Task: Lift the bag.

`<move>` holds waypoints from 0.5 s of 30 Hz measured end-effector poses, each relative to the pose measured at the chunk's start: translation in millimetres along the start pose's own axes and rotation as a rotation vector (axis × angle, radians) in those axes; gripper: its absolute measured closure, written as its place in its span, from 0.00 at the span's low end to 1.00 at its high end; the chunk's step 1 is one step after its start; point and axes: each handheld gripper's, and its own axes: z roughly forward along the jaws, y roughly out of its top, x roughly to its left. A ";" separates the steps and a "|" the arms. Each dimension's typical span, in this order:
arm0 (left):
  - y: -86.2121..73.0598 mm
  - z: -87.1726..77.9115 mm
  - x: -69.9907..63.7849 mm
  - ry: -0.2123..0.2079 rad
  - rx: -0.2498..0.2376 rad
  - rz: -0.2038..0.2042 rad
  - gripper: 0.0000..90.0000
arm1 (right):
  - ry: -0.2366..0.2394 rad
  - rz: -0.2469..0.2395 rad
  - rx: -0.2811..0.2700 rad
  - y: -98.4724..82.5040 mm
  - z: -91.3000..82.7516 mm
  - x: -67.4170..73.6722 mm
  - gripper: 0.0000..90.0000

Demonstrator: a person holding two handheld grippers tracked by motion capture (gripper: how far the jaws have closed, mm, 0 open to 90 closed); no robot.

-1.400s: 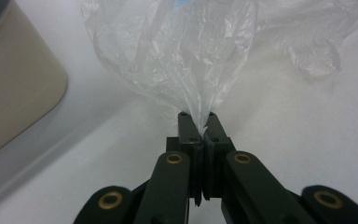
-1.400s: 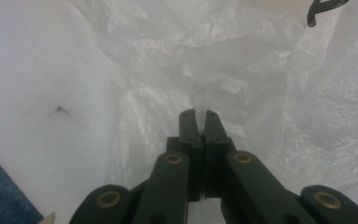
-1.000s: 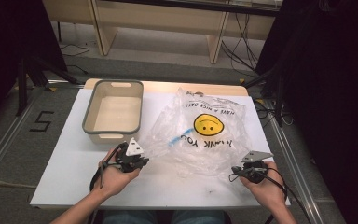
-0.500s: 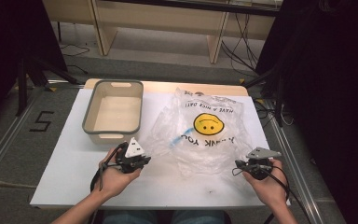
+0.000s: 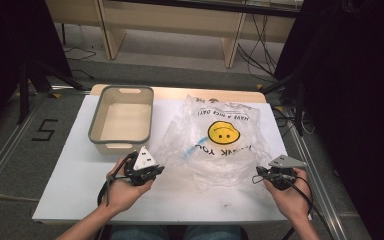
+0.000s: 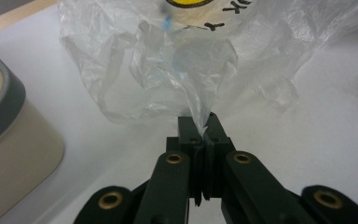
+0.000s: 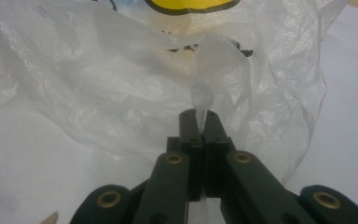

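Crinkled clear plastic bag pinched by both black claws, left claw and right claw

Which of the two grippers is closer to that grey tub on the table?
Left. The left gripper sits just in front of the grey tub, pinching the plastic bag's near left edge. The right gripper pinches the bag's far side, across the bag from the tub.

Bare table near me, crowded farther out

Ahead of my grippers the plastic bag sprawls mid-table and the tub walls off the left; between my hands the white table lies open, and probably right of the bag.
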 end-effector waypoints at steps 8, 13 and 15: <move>8.2 -7.2 -1.4 0.008 -0.053 0.011 0.99 | -0.024 0.013 -0.024 1.4 -1.1 -4.6 1.00; 13.3 -12.3 0.1 0.018 -0.085 0.011 0.99 | -0.047 0.020 -0.043 2.2 -3.5 -8.5 1.00; 15.2 -14.3 0.8 0.023 -0.094 0.012 0.99 | -0.053 0.025 -0.048 2.5 -4.6 -9.8 1.00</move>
